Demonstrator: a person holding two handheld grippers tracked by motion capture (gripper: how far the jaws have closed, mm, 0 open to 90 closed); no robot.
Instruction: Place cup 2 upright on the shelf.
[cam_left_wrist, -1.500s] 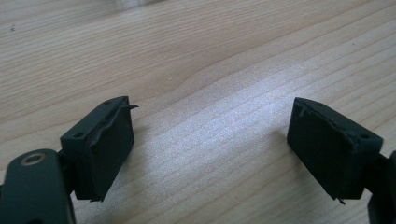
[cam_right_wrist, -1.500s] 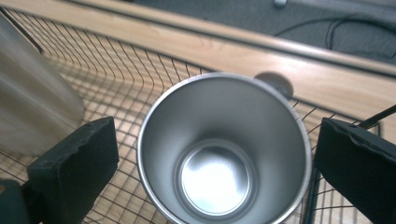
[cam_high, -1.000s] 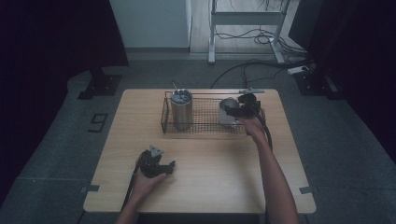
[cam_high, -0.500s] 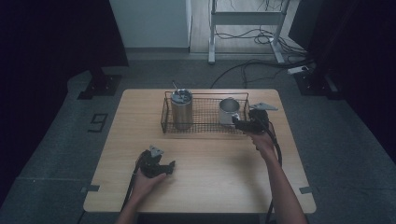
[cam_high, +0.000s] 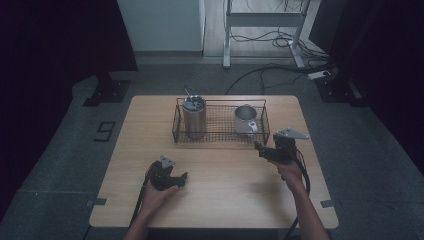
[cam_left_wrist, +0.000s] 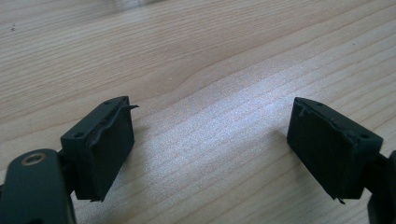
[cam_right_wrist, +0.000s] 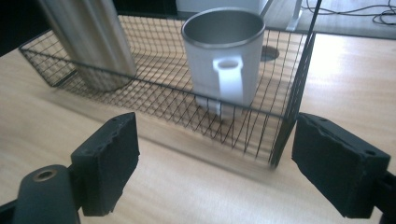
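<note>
A black wire basket (cam_high: 220, 140) stands at the back of the wooden table (cam_high: 225, 200). In it are a tall steel tumbler (cam_high: 194, 119) with a straw on the left and a steel mug (cam_high: 244, 119) with a white handle on the right. My right gripper (cam_high: 259, 148) hovers just in front of the basket's right corner; its jaws have just shifted and now stand wide apart, open and empty (cam_right_wrist: 215, 154), facing the mug (cam_right_wrist: 224, 51) and tumbler (cam_right_wrist: 88, 42). My left gripper (cam_high: 183, 178) rests near the front left, open over bare wood (cam_left_wrist: 210, 140).
The basket's front wire wall (cam_right_wrist: 187, 116) lies between my right gripper and the mug. Bare tabletop stretches between the two hands. Beyond the table are a dark floor, cables and a metal stand's legs (cam_high: 265, 30).
My right gripper has drawn back from the mug in the basket, moving right and toward the table's front. The mug stays in the basket. The left hand has kept still.
</note>
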